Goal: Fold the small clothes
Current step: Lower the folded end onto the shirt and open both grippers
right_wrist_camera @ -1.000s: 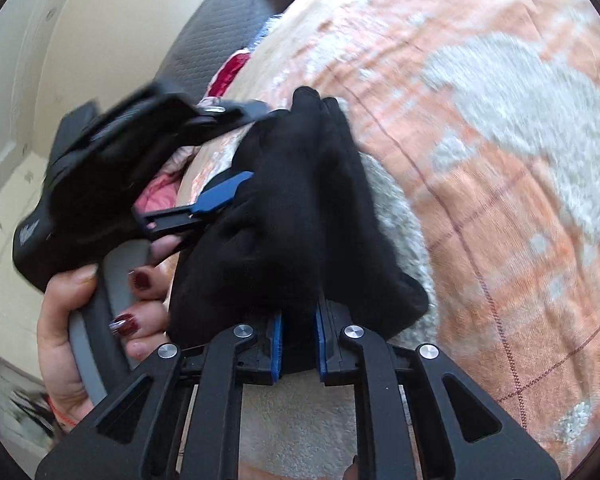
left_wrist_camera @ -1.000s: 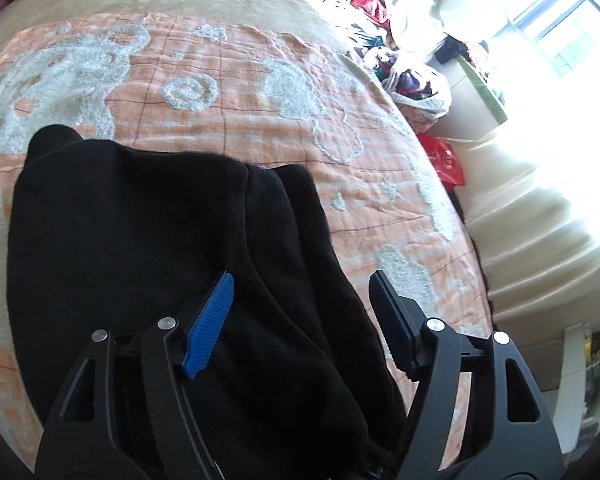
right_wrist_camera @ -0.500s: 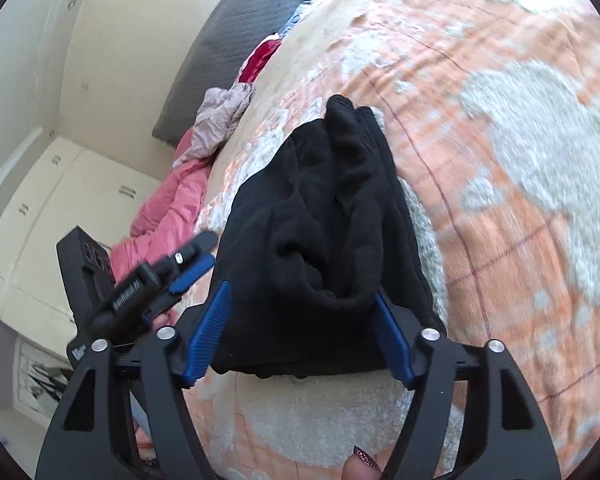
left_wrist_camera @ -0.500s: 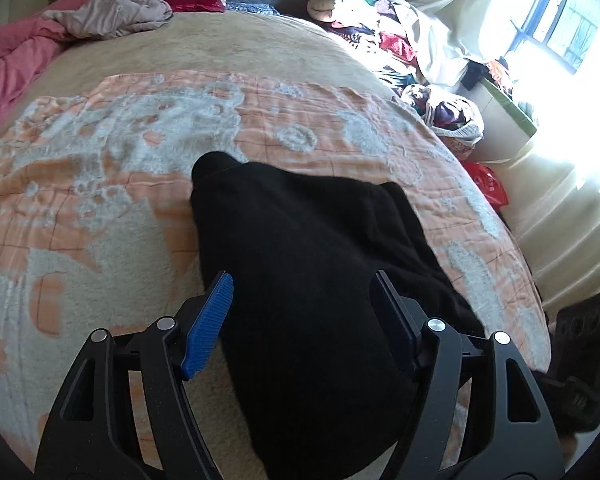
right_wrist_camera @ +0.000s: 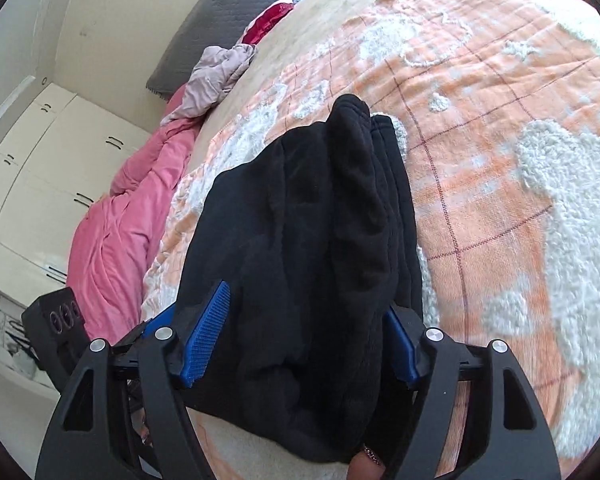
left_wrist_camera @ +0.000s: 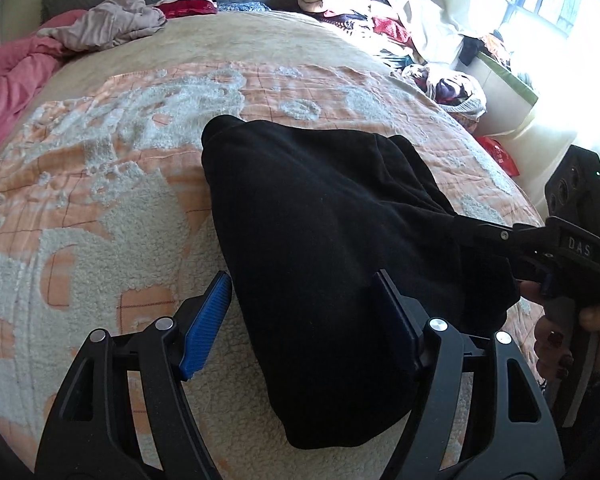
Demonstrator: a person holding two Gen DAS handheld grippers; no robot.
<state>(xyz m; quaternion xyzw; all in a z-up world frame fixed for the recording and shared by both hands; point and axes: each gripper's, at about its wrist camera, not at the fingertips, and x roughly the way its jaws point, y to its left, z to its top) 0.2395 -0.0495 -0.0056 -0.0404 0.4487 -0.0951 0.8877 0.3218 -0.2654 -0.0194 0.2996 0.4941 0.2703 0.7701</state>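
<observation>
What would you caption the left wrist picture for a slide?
Open left gripper poised over a folded black fleece garment on an orange-and-white fuzzy blanket.

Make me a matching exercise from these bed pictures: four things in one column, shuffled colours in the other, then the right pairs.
Things:
1. folded garment
2. quilt bunched at the bed's edge
3. gripper pads
4. patterned blanket

Colours:
A. blue
B. orange and white
C. black
D. pink

Pairs: 1-C, 2-D, 3-A, 4-B
</observation>
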